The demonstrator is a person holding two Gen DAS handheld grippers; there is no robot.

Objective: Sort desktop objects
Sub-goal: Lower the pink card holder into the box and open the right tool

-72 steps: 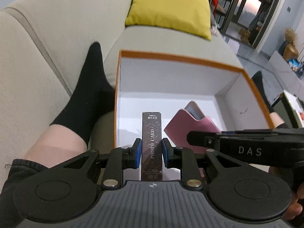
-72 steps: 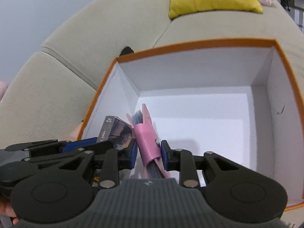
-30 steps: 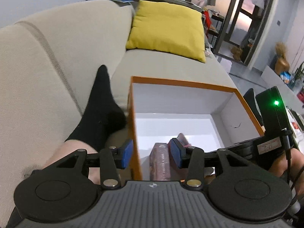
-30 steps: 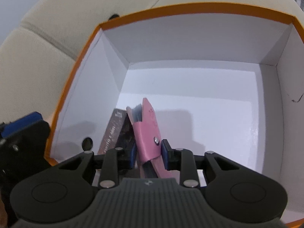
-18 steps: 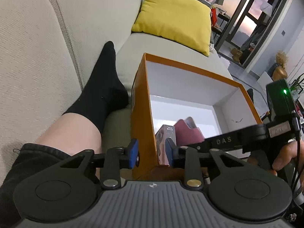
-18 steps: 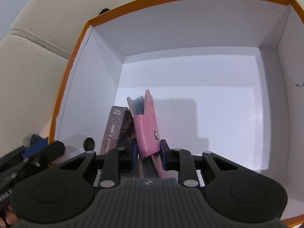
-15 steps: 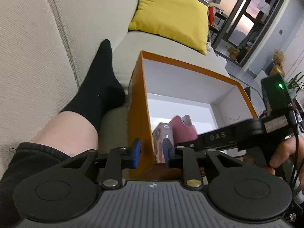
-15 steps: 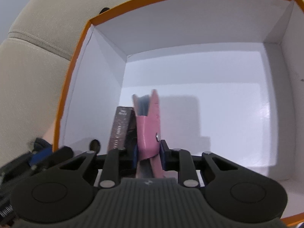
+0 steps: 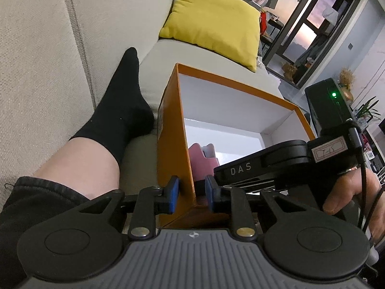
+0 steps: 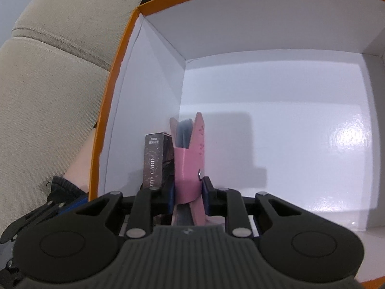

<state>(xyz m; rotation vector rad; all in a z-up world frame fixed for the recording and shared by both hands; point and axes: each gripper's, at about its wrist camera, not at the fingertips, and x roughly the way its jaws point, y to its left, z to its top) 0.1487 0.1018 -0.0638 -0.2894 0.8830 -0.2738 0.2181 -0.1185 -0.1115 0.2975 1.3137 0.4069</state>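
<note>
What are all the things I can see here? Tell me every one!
box: one, orange outside and white inside, on the sofa seat
pink card holder: one, pink, standing in the box's near left corner
photo card pack: one, dark and sparkly, upright beside the holder, nearer the box's left wall
cushion: one, yellow, at the sofa's far end
sofa: one, beige, under everything
sock: one, black, on a person's foot left of the box
left claw: one, black with blue pads, straddling the box's left wall
right claw: one, black, closed on the pink card holder
hand: one, gripping the right claw's handle
</note>
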